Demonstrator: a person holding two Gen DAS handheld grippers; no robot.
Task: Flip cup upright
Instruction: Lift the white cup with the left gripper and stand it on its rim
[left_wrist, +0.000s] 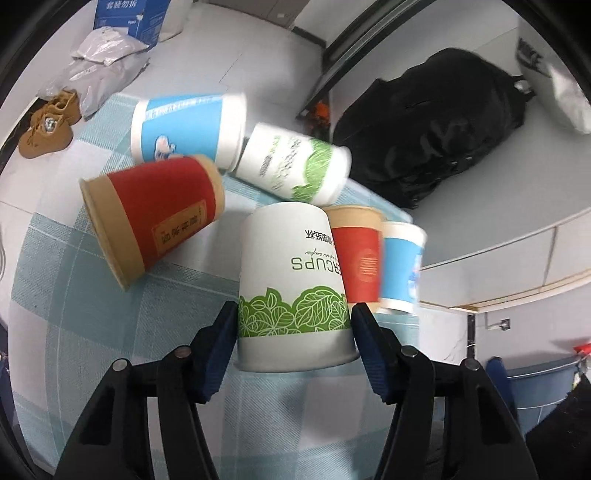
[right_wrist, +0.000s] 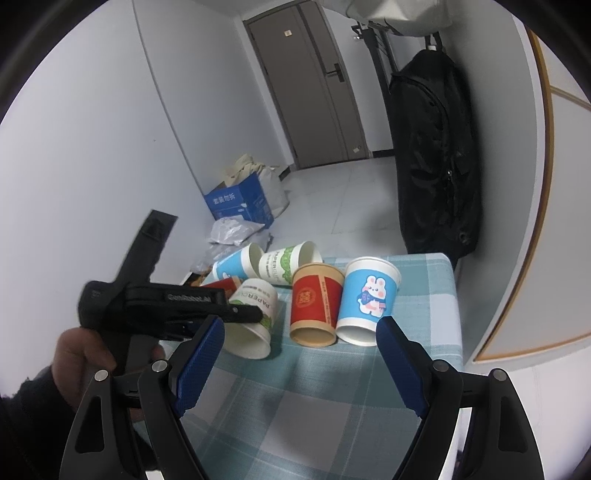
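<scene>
My left gripper (left_wrist: 293, 321) is shut on a white paper cup with green leaves (left_wrist: 293, 280), gripped near its rim; the cup is tilted, its mouth toward the camera. The right wrist view shows that cup (right_wrist: 255, 314) leaning, mouth down toward me, with the left gripper (right_wrist: 236, 314) on it. My right gripper (right_wrist: 301, 338) is open and empty, hovering above the checked cloth (right_wrist: 295, 387) in front of the cups. A red-and-kraft cup (right_wrist: 316, 308) and a blue bunny cup (right_wrist: 365, 299) stand upright.
A red cup (left_wrist: 155, 214), a blue cup (left_wrist: 188, 125) and a green-leaf cup (left_wrist: 291, 166) lie on their sides behind. A black backpack (right_wrist: 432, 155) stands past the table's far right corner. A blue box (right_wrist: 240, 203) and plastic bags (right_wrist: 229, 232) sit on the floor.
</scene>
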